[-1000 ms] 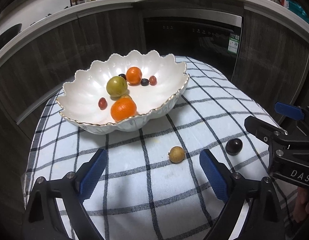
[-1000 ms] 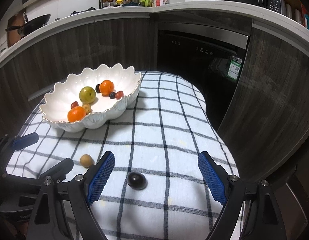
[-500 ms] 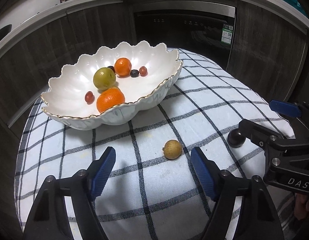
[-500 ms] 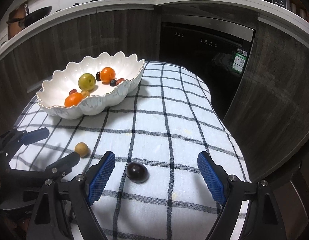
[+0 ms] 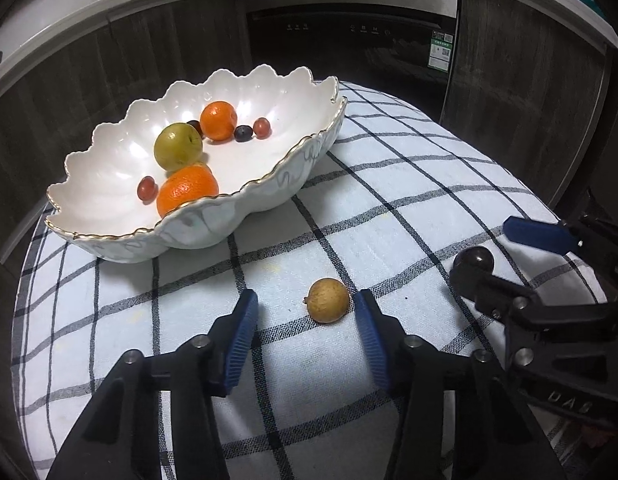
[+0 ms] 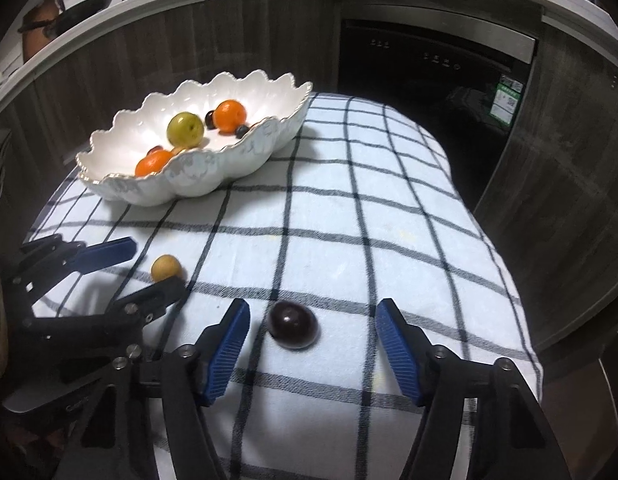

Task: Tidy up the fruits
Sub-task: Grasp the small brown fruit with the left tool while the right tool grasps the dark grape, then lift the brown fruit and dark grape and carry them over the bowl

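Observation:
A small tan fruit (image 5: 328, 300) lies on the checked cloth between the blue pads of my left gripper (image 5: 305, 300). Its jaws are closing: the right pad is almost at the fruit, the left pad stands clear. A dark plum (image 6: 294, 325) lies between the pads of my right gripper (image 6: 312, 312), whose jaws are also closing, with gaps on both sides. The white scalloped bowl (image 5: 237, 216) with a gold rim stands at the back left. It holds two oranges, a green fruit and several small grapes. The right wrist view shows the left gripper (image 6: 149, 270) around the tan fruit (image 6: 166, 267).
The checked cloth (image 6: 349, 220) covers a small table that drops off at the right and near edges. Dark wooden cabinets and a black built-in appliance (image 5: 349, 40) stand close behind. A countertop above carries a rack of bottles and a pan (image 6: 69, 12).
Both grippers have sunk toward the cloth and narrowed their jaws. The tan fruit and the dark plum now lie between the pads instead of ahead of them.

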### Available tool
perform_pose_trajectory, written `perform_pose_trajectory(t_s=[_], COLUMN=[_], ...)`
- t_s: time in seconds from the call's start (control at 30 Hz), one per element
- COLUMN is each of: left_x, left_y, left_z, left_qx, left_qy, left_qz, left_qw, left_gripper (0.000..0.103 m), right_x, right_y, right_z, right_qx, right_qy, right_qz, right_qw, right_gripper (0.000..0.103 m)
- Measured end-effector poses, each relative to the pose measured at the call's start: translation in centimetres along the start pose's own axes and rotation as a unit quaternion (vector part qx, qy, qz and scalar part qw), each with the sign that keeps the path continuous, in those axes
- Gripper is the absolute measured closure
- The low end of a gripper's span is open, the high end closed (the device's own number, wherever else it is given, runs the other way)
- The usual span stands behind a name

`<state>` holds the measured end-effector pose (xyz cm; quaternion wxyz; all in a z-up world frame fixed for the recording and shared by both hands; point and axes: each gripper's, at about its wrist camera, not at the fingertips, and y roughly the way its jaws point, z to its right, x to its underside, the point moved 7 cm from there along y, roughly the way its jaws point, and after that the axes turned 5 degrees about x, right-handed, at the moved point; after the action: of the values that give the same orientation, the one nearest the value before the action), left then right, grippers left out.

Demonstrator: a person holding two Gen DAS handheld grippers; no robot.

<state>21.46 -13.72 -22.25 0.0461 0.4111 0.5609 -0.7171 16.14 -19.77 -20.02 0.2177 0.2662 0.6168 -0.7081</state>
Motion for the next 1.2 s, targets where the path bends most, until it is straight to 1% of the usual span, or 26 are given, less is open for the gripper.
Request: perform_pose_trajectory(t_s=[0.1,0.27,0.4,0.47,0.5,0.53,0.57,0.6,0.7,0.97,1.2], left_x=[0.0,0.0,-0.4,-0.5,-0.5,-0.6,-0.6,-0.6,-0.5,-0.3,-0.5], left_y=[0.2,0.7,1.0,1.0,1.0,1.0,0.9,0.9,0.9,0.4,-0.7], left_z=[0.1,0.1,0.3,0.3,0.3,0.2,0.1,0.1,0.1,0.0,-0.1], left_qx=[0.002,0.006,0.006,0.006,0.004,-0.001,-0.005,-0.002,0.0,-0.004,-0.014], left_qy=[0.001,0.0,0.004,0.004,0.004,0.004,0.002,-0.001,-0.004,-0.009,-0.011], left_qz=[-0.003,-0.012,-0.014,-0.013,-0.012,-0.01,-0.009,-0.009,-0.01,-0.01,-0.001], left_qw=[1.0,0.9999,0.9999,0.9999,0.9999,0.9999,0.9999,1.0,0.9999,0.9999,0.9998], left_gripper=[0.058,0.062,0.067,0.069,0.072,0.075,0.076,0.078,0.079,0.079,0.079], right_x=[0.1,0.4,0.5,0.6,0.6,0.6,0.6,0.5,0.5,0.3,0.0], right_y=[0.2,0.8,1.1,1.2,1.3,1.2,1.2,1.2,1.2,1.0,0.3], right_z=[-0.5,-0.8,-0.8,-0.8,-0.7,-0.7,-0.7,-0.7,-0.6,-0.6,-0.4], right_qx=[-0.007,-0.013,-0.016,-0.017,-0.016,-0.017,-0.018,-0.02,-0.024,-0.03,-0.028], right_qy=[-0.006,-0.006,-0.003,-0.002,-0.002,-0.001,-0.001,-0.001,0.001,0.007,0.009], right_qz=[-0.004,-0.014,-0.019,-0.022,-0.022,-0.022,-0.021,-0.021,-0.021,-0.021,-0.012], right_qw=[1.0,1.0,1.0,1.0,1.0,1.0,1.0,1.0,0.999,0.999,0.999], right_gripper=[0.043,0.053,0.056,0.059,0.059,0.061,0.067,0.069,0.072,0.074,0.074])
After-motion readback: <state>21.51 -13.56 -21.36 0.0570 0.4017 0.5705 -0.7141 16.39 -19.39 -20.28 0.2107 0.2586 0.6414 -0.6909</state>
